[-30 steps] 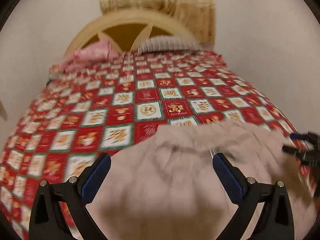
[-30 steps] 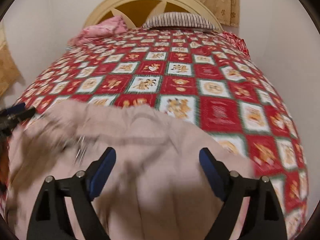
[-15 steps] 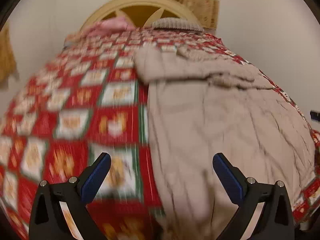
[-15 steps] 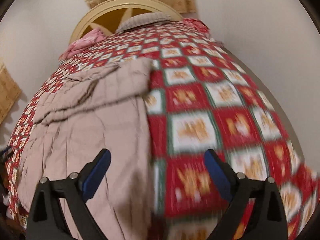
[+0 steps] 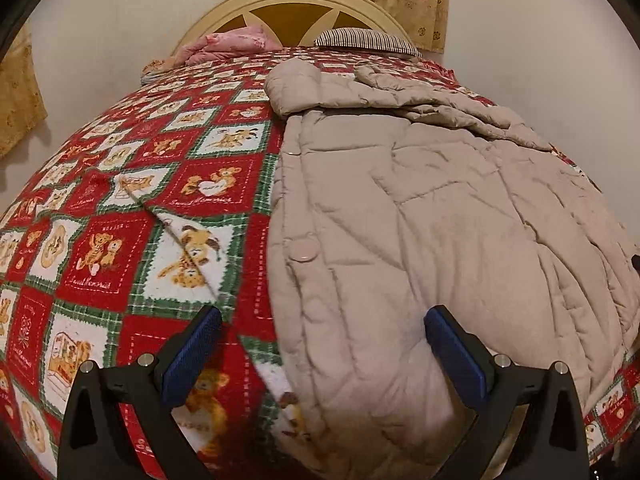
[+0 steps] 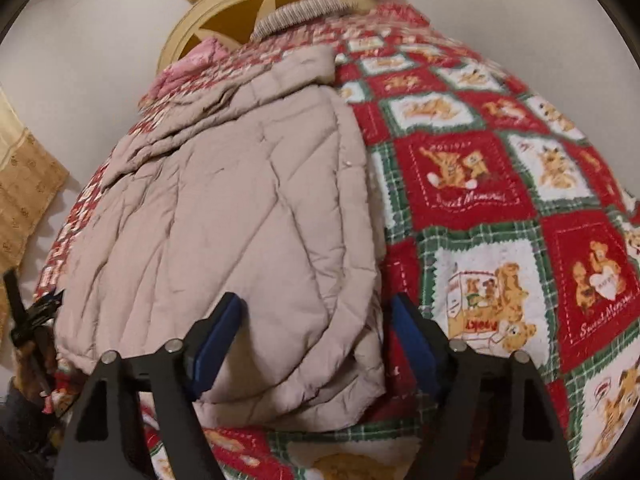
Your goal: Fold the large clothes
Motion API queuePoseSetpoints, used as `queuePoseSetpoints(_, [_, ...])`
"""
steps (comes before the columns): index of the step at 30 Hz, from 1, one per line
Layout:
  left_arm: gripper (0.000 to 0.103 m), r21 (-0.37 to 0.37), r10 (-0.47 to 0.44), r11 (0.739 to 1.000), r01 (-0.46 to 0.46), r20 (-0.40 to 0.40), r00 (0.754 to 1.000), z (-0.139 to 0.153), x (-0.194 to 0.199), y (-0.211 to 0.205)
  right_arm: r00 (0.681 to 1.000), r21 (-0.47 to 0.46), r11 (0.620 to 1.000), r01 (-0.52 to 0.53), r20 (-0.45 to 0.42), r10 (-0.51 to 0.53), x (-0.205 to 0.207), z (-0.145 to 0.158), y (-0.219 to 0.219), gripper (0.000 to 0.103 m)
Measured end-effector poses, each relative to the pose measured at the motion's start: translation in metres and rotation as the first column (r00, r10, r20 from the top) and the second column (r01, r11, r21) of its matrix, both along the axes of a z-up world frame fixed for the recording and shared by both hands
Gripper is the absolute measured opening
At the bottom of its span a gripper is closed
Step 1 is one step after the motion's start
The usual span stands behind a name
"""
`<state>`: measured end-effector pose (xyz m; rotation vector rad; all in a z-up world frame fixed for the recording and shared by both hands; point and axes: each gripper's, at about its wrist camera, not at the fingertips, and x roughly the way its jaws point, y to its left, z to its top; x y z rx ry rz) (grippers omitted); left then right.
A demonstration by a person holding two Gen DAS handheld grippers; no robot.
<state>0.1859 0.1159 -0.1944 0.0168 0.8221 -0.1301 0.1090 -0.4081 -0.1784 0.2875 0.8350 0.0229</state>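
Note:
A large beige quilted coat (image 5: pixel 440 208) lies spread lengthwise on the bed, its hood toward the headboard and a round button (image 5: pixel 304 249) on its left edge. It also shows in the right wrist view (image 6: pixel 224 216). My left gripper (image 5: pixel 320 354) is open over the coat's near left hem, holding nothing. My right gripper (image 6: pixel 316 344) is open with the coat's near right corner between its fingers, and the fingers stand apart from the fabric.
The bed has a red, green and white teddy-bear blanket (image 5: pixel 120 240). A cream headboard (image 5: pixel 304 4), a pink cloth (image 5: pixel 232 44) and a striped pillow (image 5: pixel 364 38) are at the far end. Curtains (image 5: pixel 20 92) hang by the walls.
Both views swung from across the bed to along the coat. Both grippers dropped closer to the coat's near hem. The right jaws have narrowed a little.

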Motion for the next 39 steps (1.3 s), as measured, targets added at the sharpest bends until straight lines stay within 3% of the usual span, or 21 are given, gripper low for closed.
queuePoseSetpoints(2, [0.102, 0.0, 0.007, 1.0, -0.007, 0.003, 1.0, -0.001, 0.0, -0.003, 1.0, 0.036, 0.999, 0.017, 0.007, -0.017, -0.002, 0.001, -0.003, 0.064])
queuePoseSetpoints(5, [0.102, -0.009, 0.009, 1.0, -0.009, 0.005, 1.0, -0.002, 0.001, -0.004, 1.0, 0.071, 0.997, 0.02, 0.01, -0.021, -0.005, 0.0, -0.004, 0.05])
queuePoseSetpoints(9, [0.102, -0.047, 0.013, 0.999, -0.014, -0.008, 1.0, -0.005, 0.003, 0.001, 1.0, 0.072, 0.997, 0.02, 0.018, -0.021, -0.008, -0.001, 0.002, 0.043])
queuePoseSetpoints(12, [0.102, -0.077, 0.014, 0.997, -0.016, -0.019, 1.0, -0.007, 0.003, 0.003, 0.999, 0.072, 0.997, 0.026, 0.024, -0.028, -0.006, -0.004, 0.006, 0.043])
queuePoseSetpoints(15, [0.101, -0.061, 0.012, 0.998, -0.013, -0.015, 1.0, -0.006, 0.001, 0.0, 0.999, 0.061, 0.998, 0.027, 0.026, -0.029, -0.006, -0.005, 0.008, 0.041])
queuePoseSetpoints(16, [0.1, -0.059, 0.01, 0.998, -0.011, -0.016, 1.0, -0.006, 0.001, 0.0, 0.999, 0.057, 0.998, 0.024, 0.024, -0.026, -0.006, -0.004, 0.008, 0.036])
queuePoseSetpoints(17, [0.097, -0.059, 0.007, 0.998, -0.008, -0.019, 1.0, -0.005, 0.0, -0.001, 1.0, 0.065, 0.998, 0.018, 0.021, -0.019, -0.007, -0.004, 0.008, 0.028])
queuePoseSetpoints(19, [0.091, -0.062, -0.001, 0.998, -0.001, -0.025, 1.0, -0.003, -0.002, -0.002, 1.0, 0.065, 0.998, 0.014, 0.018, -0.015, -0.007, -0.003, 0.01, 0.023])
queuePoseSetpoints(25, [0.065, -0.042, -0.026, 0.999, 0.025, -0.024, 0.999, 0.001, -0.009, -0.01, 1.0, 0.059, 0.998, 0.015, 0.019, -0.016, -0.008, -0.004, 0.014, 0.021])
queuePoseSetpoints(27, [0.043, -0.008, -0.031, 0.999, 0.031, -0.004, 1.0, 0.006, -0.013, -0.012, 1.0, 0.056, 0.998, 0.011, 0.02, -0.012, -0.009, -0.002, 0.015, 0.018])
queuePoseSetpoints(28, [0.036, -0.001, -0.032, 0.999, 0.032, 0.005, 0.999, 0.009, -0.016, -0.01, 1.0, 0.054, 0.999, 0.004, 0.023, -0.005, -0.011, 0.0, 0.016, 0.016])
queuePoseSetpoints(30, [0.014, -0.023, -0.045, 0.999, 0.045, 0.017, 0.999, 0.016, -0.021, -0.003, 1.0, 0.054, 0.999, -0.005, 0.028, 0.003, -0.012, 0.004, 0.019, 0.015])
queuePoseSetpoints(39, [0.009, -0.194, -0.115, 0.972, 0.133, 0.099, 0.988, 0.069, -0.058, 0.019, 0.998, 0.161, 0.986, -0.042, 0.055, 0.034, -0.038, 0.028, 0.012, 0.012])
